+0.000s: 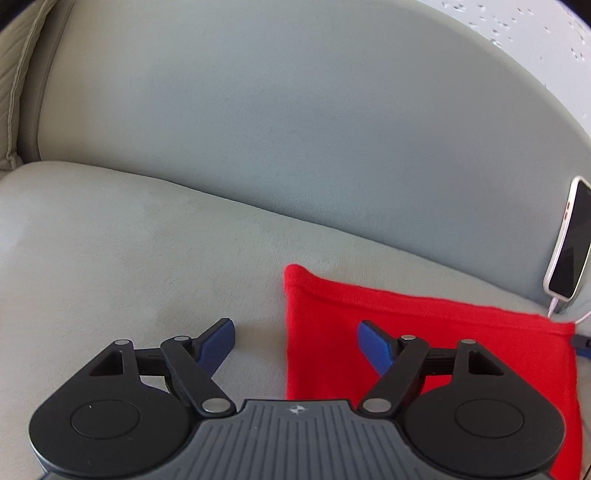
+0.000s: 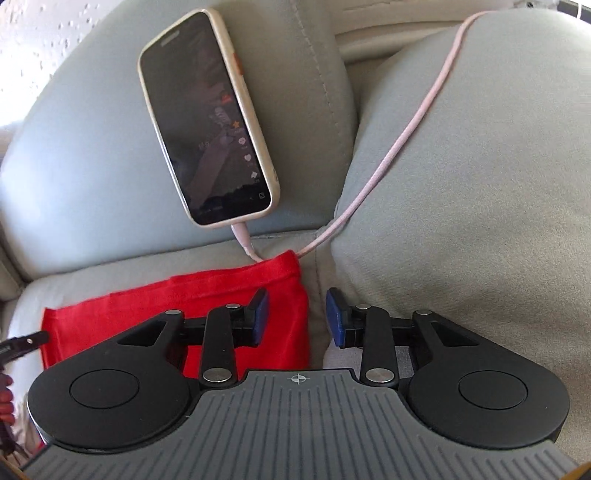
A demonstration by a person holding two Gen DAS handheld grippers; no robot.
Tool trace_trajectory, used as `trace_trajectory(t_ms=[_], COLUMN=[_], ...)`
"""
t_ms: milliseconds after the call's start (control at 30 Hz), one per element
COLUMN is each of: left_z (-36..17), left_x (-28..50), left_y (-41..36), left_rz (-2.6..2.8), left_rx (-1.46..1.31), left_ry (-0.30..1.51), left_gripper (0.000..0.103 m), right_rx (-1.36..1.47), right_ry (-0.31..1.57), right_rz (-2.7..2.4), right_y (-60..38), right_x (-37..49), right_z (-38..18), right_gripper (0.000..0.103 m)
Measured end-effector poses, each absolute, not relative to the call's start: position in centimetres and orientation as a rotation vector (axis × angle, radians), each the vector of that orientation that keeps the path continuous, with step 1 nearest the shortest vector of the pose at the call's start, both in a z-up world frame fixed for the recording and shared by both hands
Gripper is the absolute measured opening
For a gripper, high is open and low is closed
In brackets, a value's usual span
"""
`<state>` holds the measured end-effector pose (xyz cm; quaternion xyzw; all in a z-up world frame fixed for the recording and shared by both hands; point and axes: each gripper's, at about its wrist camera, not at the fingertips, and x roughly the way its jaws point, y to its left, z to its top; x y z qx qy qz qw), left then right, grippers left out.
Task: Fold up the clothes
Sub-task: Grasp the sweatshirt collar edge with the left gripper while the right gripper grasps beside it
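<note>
A home living room: a grey-green upholstered fabric sofa (image 1: 258, 129) with stitched cushions, a cream-cased smartphone (image 2: 208, 122) propped against its back cushion on a pink braided charging cable (image 2: 406, 136), and a speckled white wall (image 1: 517, 33) behind.

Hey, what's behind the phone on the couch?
The phone leans upright against the grey back cushion, its pink cable trailing down toward the red cloth. The cushion area directly behind it is covered.

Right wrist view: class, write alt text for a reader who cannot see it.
A red cloth lies flat on a grey sofa seat under the open right tool, which grips nothing. Behind, a phone on a pink cable leans against the backrest.
</note>
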<state>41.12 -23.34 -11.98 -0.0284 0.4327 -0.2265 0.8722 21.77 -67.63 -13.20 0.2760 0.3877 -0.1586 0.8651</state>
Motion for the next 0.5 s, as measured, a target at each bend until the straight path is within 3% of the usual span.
trace_trajectory(t_ms=[167,233,267,333,367,500], left_z=[-12.0,-12.2,-12.2,-12.0,-11.8,-10.1], left_x=[41.5,41.4,41.2,41.1,41.1,40.2], left_y=[-24.4,-25.5,-25.9,-26.3,-26.3,-25.8], left_rz=[-0.526,-0.508,-0.492,-0.475,-0.476,-0.459], left_rx=[-0.068,0.007,0.046,0.085,0.084,0.095], left_ry=[0.909,0.9,0.884,0.866,0.864,0.831], left_gripper=[0.068,0.06,0.052,0.025,0.0,0.001], right_rx=[0.567,0.534,0.521,0.495,0.485,0.487], right_ry=[0.8,0.802,0.799,0.793,0.79,0.767], right_rz=[-0.311,-0.313,-0.315,-0.318,-0.321,-0.357], right_y=[-67.6,-67.3,-67.2,-66.9,-66.8,-66.2], right_x=[23.0,23.5,23.6,23.9,24.0,22.9], right_z=[-13.7,-13.9,-14.0,-14.1,-14.1,-12.9], right_gripper=[0.034,0.032,0.03,0.019,0.009,0.006])
